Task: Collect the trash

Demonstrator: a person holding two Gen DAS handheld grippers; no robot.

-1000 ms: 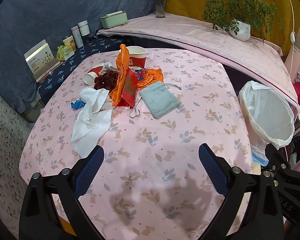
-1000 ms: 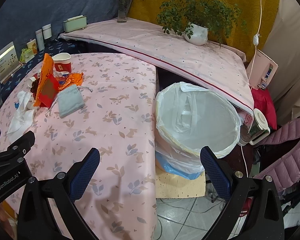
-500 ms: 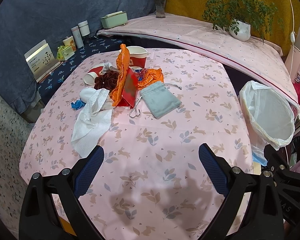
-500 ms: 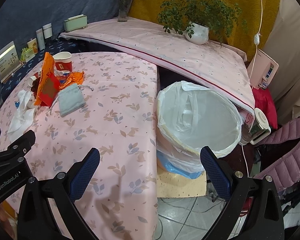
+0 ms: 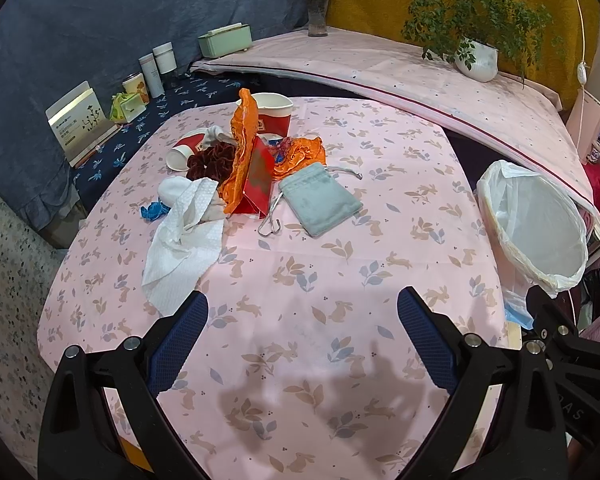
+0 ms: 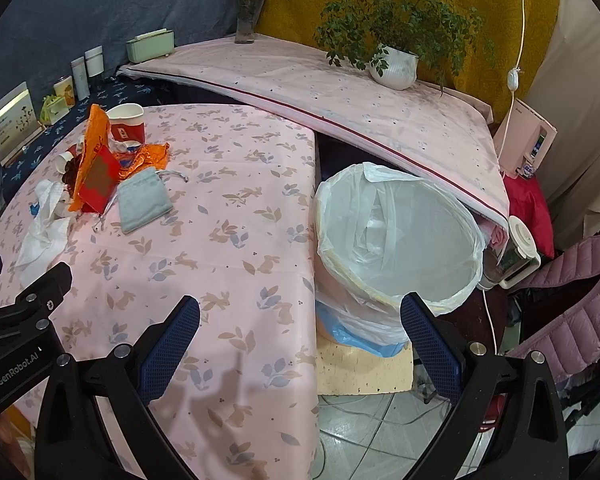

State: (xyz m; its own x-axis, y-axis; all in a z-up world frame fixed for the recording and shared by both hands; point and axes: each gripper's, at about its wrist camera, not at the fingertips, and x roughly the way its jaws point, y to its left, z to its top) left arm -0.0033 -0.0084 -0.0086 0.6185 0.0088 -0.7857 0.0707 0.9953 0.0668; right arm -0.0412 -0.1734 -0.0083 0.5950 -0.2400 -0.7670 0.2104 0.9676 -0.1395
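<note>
Pink-clothed tabletop point(image 5: 340, 280) fills both views, trash piled at its far left. Lined bin point(image 6: 396, 240) stands on the floor just beside the tabletop's right edge, bag empty. Left hand-held gripper point(image 5: 302, 312) and right hand-held gripper point(image 6: 300, 316) both spread wide, holding nothing, hovering over the near edge. Pile: white towel point(image 5: 184, 240), grey pouch point(image 5: 320, 200), red envelope point(image 5: 256, 172) leaning against orange wrapper point(image 5: 242, 136), upright red cup point(image 5: 274, 114), tipped cup point(image 5: 184, 152), small blue scrap point(image 5: 152, 210).

Bright, sharp frames; soft foreground shadows; fisheye-bent, black-vignetted edges.
</note>
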